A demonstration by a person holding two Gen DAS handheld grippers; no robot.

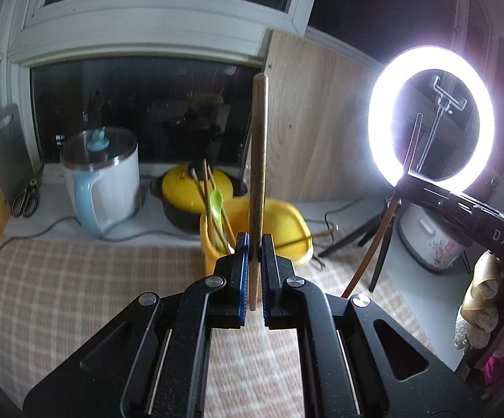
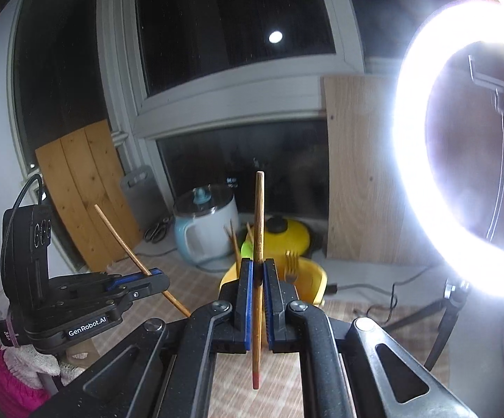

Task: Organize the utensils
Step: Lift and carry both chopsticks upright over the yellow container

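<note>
Each gripper pinches one wooden chopstick upright above the yellow utensil holder (image 1: pixel 217 244), seemingly poised for dropping in; the left gripper (image 1: pixel 254 244) clamps its chopstick (image 1: pixel 259 160), the right gripper (image 2: pixel 258 268) its own (image 2: pixel 258 244); only the right wrist view shows the fork (image 2: pixel 291 264) inside the holder; the left alone shows the green spoon (image 1: pixel 216 202).

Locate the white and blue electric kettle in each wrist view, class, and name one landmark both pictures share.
Left wrist: kettle at left of centre, on the sill.
Right wrist: kettle near centre, left of the held chopstick.
Shared landmark: the yellow utensil holder.
</note>
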